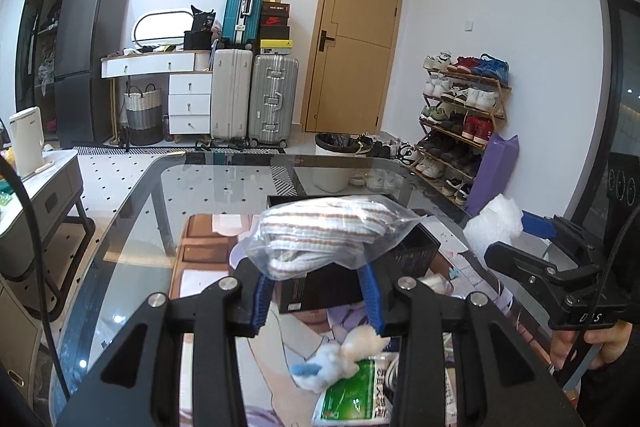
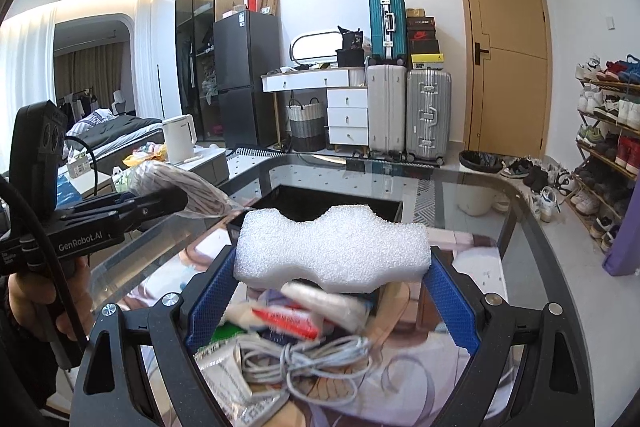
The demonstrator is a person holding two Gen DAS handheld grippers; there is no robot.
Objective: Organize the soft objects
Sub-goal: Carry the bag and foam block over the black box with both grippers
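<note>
White foam block (image 2: 334,247) mid-frame, clamped in right hand-held gripper (image 2: 332,291); left hand-held gripper (image 1: 316,291) pinches bagged striped cloth (image 1: 320,231). Both carried above glass counter (image 1: 132,227); next likely: drop into black box (image 2: 340,201).

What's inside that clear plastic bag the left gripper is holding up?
The clear bag holds folded striped fabric, white with brownish stripes. Folds and plastic glare hide what kind of item it is.

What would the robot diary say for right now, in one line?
left tongs: shut on bagged striped cloth | right tongs: shut on white foam block | both above glass table
</note>
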